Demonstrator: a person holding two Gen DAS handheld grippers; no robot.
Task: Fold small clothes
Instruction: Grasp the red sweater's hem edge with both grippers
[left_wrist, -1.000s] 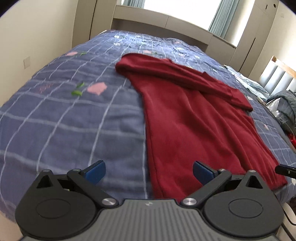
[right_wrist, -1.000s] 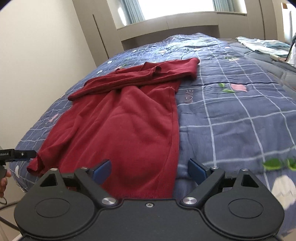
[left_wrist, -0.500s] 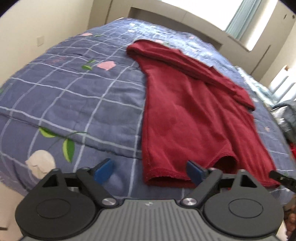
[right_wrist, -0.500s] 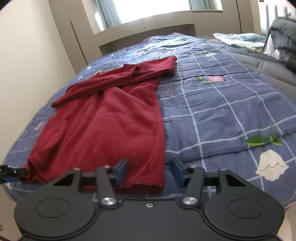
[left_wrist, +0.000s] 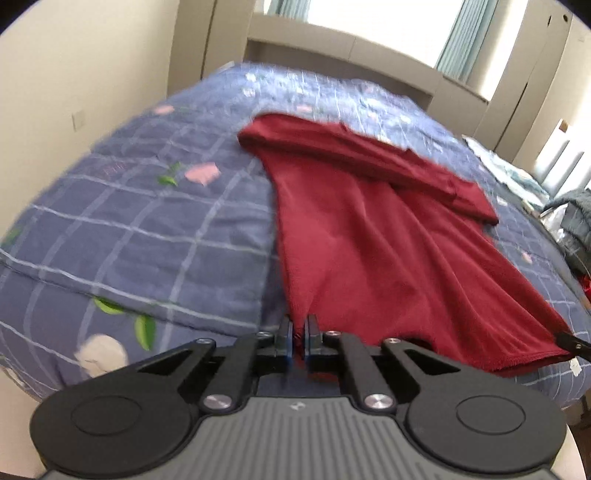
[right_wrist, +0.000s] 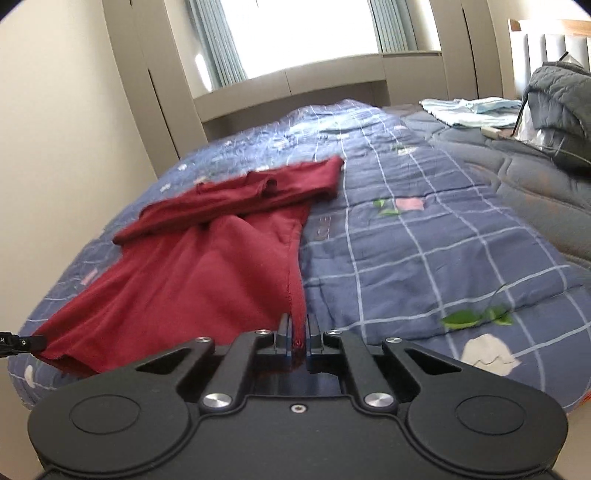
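Left wrist view: your left gripper (left_wrist: 298, 341) sits at the near edge of the bed, its two blue-padded fingers drawn almost together and pinching the near left corner of the dark red garment (left_wrist: 369, 236). From that pinch the cloth runs straight away from you across the blue checked quilt (left_wrist: 147, 221). The hem is lifted slightly at the corner you hold, and soft creases fan out from it. At the far end, a sleeve lies folded across the top of the garment, running from left to right. At the right edge of this view, the black tip of your other gripper (left_wrist: 570, 341) touches the opposite hem corner.

Right wrist view: your right gripper (right_wrist: 298, 341) is likewise nearly closed, with a thin strip of the garment's (right_wrist: 207, 266) right edge caught between its fingers. The cloth spreads ahead and to the left of this gripper, and the edge you hold rises in a narrow ridge toward the fingers. The folded sleeve lies across the far end. The left gripper's tip (right_wrist: 22, 342) shows at the left border, touching the other hem corner. The two grippers hold the two near corners, with the hem between them at the bed's near edge.

To the right, on the far side of the bed, lie a grey padded jacket (right_wrist: 557, 107) and some pale folded clothes (right_wrist: 469, 110), well apart from the garment.
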